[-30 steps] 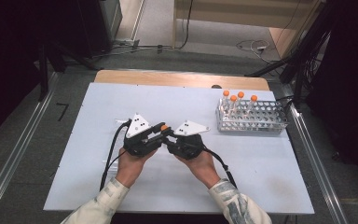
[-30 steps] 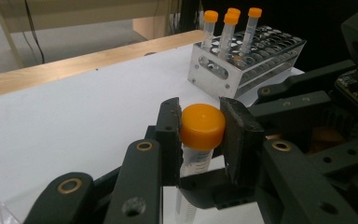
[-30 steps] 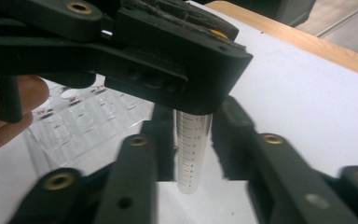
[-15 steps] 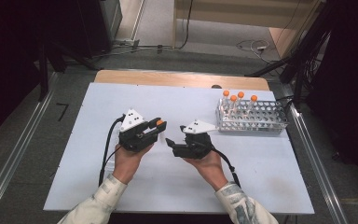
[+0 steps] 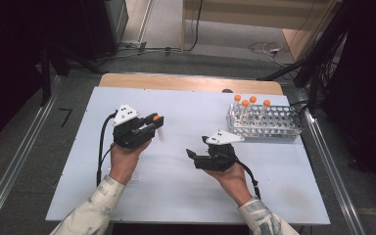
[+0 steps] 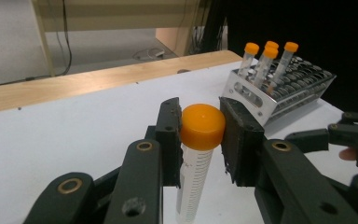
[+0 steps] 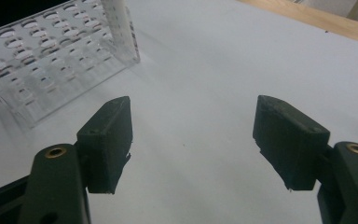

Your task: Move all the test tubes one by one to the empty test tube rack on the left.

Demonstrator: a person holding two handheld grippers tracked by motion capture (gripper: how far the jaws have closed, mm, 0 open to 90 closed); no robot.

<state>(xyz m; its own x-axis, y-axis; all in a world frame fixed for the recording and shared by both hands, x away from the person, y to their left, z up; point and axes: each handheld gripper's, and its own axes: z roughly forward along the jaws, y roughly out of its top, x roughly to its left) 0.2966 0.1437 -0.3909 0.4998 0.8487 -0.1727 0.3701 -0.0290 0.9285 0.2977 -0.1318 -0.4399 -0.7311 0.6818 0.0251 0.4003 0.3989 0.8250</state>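
Both hands have drawn apart since a second ago, when the two grippers met nose to nose over the middle of the table: the tube (image 6: 199, 154) now travels with the left gripper (image 5: 152, 122) alone, and the right gripper (image 5: 192, 155) has let go and pulled back toward the person. I judge this as a hand-over just completed, so the tube is free to be carried on, most likely toward the rack (image 5: 267, 122). Clamped by its orange cap (image 6: 202, 126), the tube sits between the left jaws, which are clenched on either side of the cap, and its clear body with printed graduation marks hangs down below them, seemingly clear of the white table (image 5: 186, 196) at its left-centre. It looks empty, though the lower end is out of sight in the left gripper view. Across from it, the right jaws have just been opening and now stand wide with nothing between them, only bare table beyond. Farther right, near the table's back edge, the clear perforated rack holds four more orange-capped tubes (image 5: 248, 105) at its left end, with most of its holes unfilled.
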